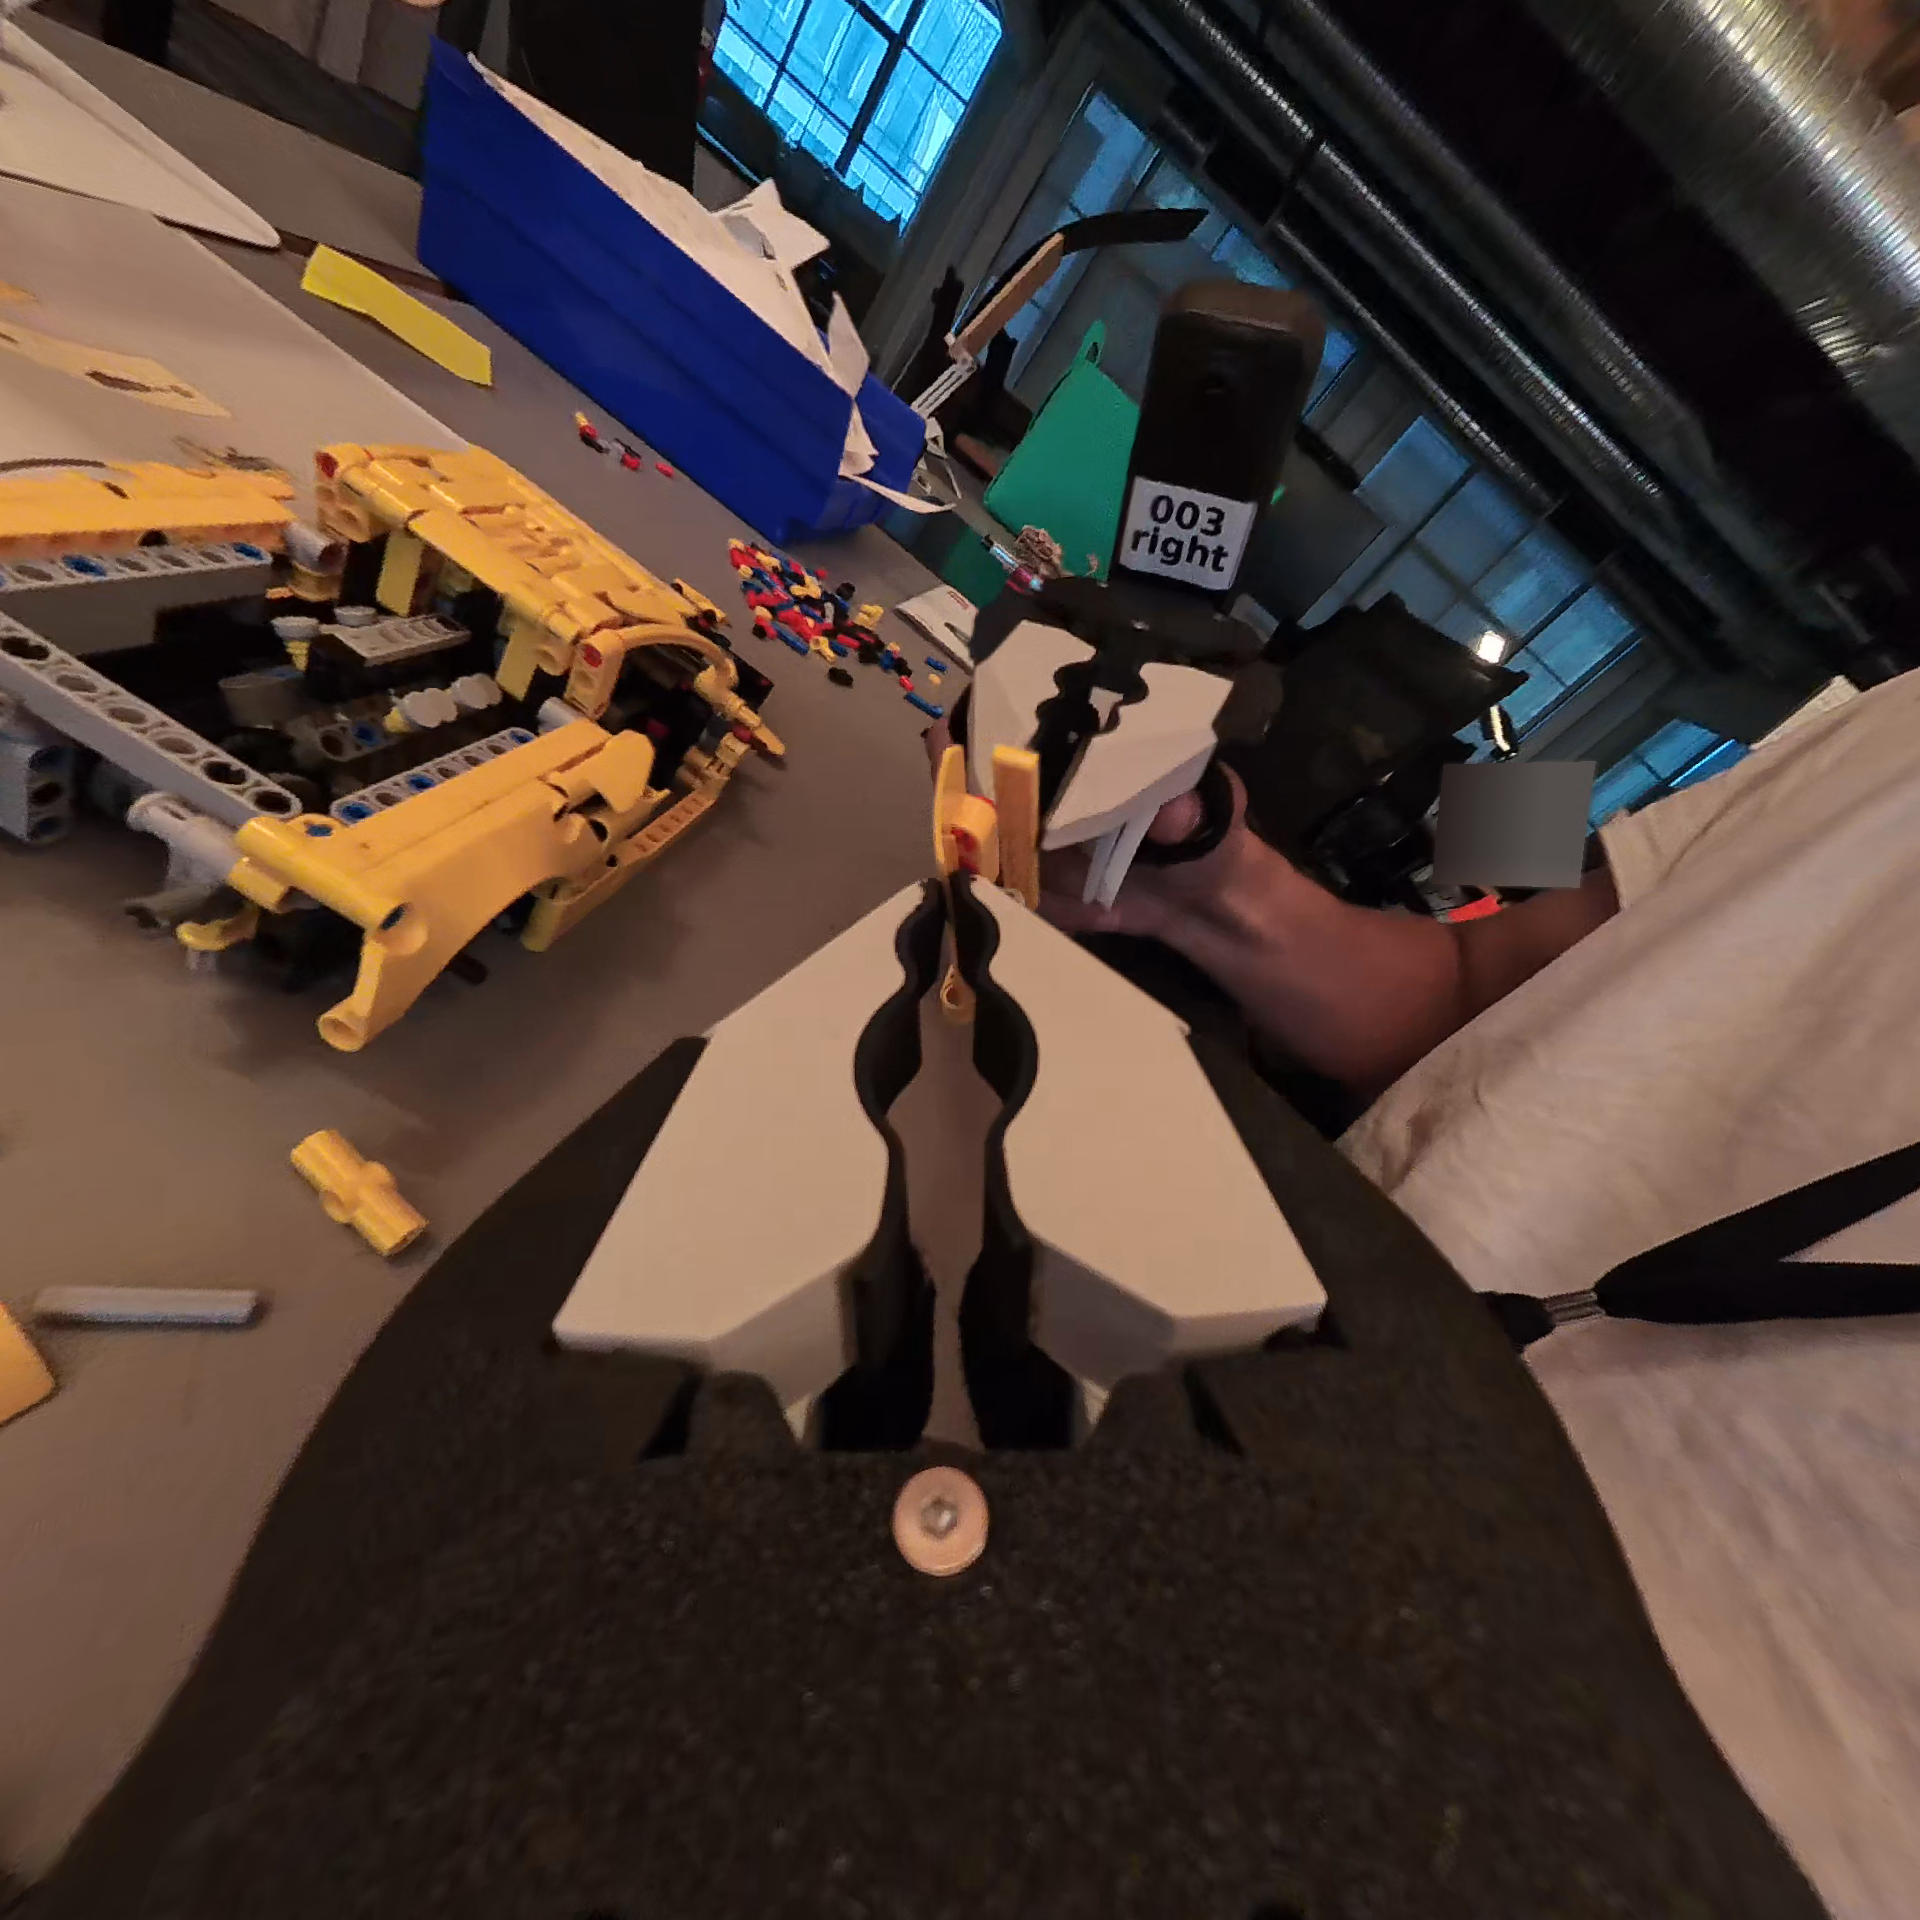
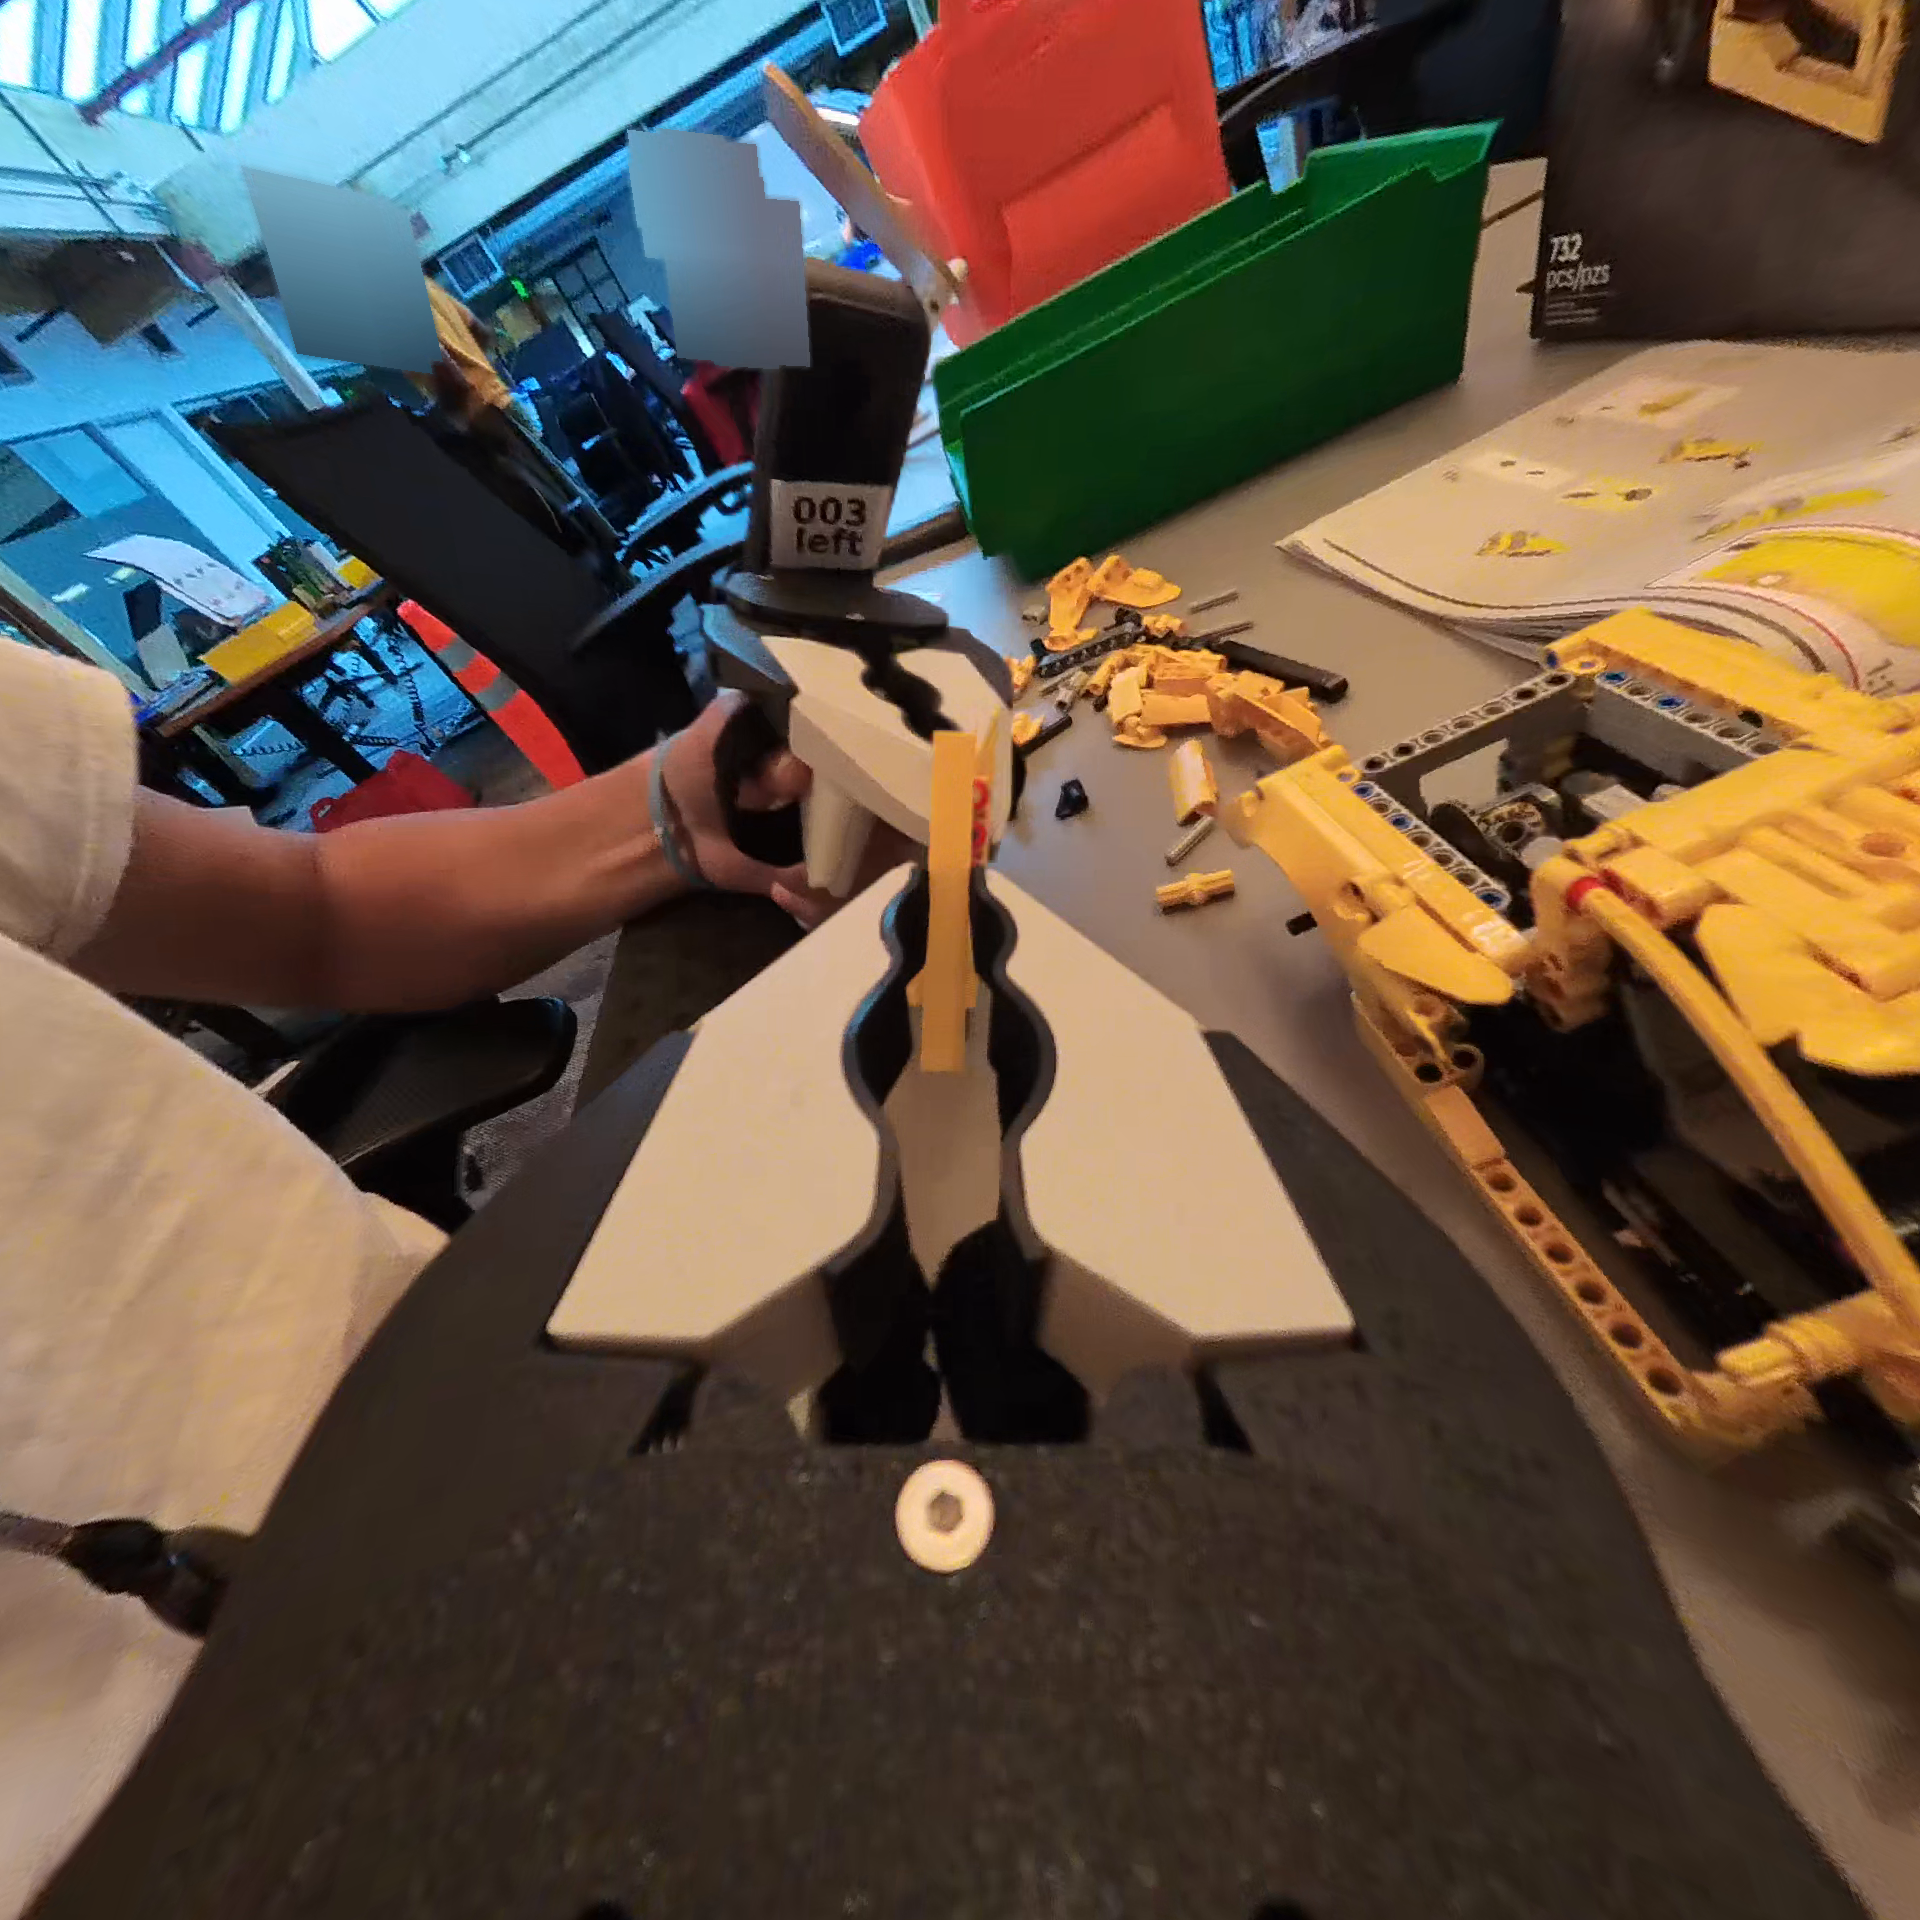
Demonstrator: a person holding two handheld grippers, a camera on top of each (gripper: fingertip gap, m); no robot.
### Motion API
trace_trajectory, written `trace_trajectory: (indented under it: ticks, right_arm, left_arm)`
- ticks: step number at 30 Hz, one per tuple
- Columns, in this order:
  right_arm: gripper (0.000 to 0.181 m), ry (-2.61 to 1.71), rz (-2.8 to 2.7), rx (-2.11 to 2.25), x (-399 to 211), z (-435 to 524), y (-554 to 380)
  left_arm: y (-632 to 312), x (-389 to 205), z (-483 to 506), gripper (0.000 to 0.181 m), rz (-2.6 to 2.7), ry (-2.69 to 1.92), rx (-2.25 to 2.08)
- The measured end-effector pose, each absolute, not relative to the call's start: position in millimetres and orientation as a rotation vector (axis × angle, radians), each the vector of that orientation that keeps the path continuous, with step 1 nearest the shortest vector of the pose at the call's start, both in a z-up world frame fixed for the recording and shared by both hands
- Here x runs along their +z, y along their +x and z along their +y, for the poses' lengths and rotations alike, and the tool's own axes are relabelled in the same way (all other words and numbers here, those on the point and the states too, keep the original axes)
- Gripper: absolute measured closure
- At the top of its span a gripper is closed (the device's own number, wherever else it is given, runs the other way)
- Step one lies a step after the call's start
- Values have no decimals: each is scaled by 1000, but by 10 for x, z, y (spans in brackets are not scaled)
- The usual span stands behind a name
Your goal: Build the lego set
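My left gripper (image 1: 951, 899) is shut on a small yellow piece with red pins (image 1: 958, 831). My right gripper (image 2: 945, 888) is shut on a flat yellow beam (image 2: 948, 914). The two grippers face each other tip to tip above the table's near edge. The two pieces stand side by side, and I cannot tell whether they are joined. The right gripper (image 1: 1049, 769) and its beam (image 1: 1016, 816) show in the left wrist view, and the left gripper (image 2: 961, 748) and its piece (image 2: 982, 805) in the right wrist view. The half-built yellow car model (image 1: 447, 707) (image 2: 1662, 935) lies on the grey table (image 1: 582, 1039).
A yellow connector (image 1: 358, 1190) and a grey axle (image 1: 145, 1306) lie loose nearby. A pile of small coloured pins (image 1: 821, 613) sits by a blue bin (image 1: 644, 291). Loose yellow parts (image 2: 1174, 675), a green bin (image 2: 1195, 364), an open instruction booklet (image 2: 1610, 520) and a black box (image 2: 1714, 208) lie beyond the model. My left and right fingertips are right by each other. The left tips stand about 11 cm off the yellow connector (image 1: 358, 1190). It turns up in the right wrist view (image 2: 1194, 882) as well.
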State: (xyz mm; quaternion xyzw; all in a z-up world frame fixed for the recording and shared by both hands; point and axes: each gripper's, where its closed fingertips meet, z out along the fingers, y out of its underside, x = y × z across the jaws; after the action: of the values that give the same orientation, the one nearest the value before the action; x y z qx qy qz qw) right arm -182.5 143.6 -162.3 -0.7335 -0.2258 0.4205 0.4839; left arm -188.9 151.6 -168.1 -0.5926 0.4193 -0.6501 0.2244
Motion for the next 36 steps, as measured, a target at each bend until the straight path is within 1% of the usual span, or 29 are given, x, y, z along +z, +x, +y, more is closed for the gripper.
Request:
trace_trajectory:
  ticks: [7,11,22,31,36]
  right_arm:
    - [175,-1833,-544,998,-1711,1499,-1843]
    - [176,-1822,-546,1057,-1710,1462,-1857]
    - [175,-1863,-613,992,-1808,1506,-1854]
    - [175,-1922,-620,964,-1929,1507,-1827]
    - [174,-1841,-536,1049,-1773,1565,-1836]
  left_arm:
    - [-1875,-1692,1507,180,1160,-1635,-1790]
    - [-1857,-1705,1498,180,1172,-1637,-1778]
    - [-1846,-1785,1542,181,1143,-1709,-1792]
    - [-1813,-1888,1542,181,1191,-1742,-1697]
    - [-1847,-1783,1618,180,1085,-1731,-1795]
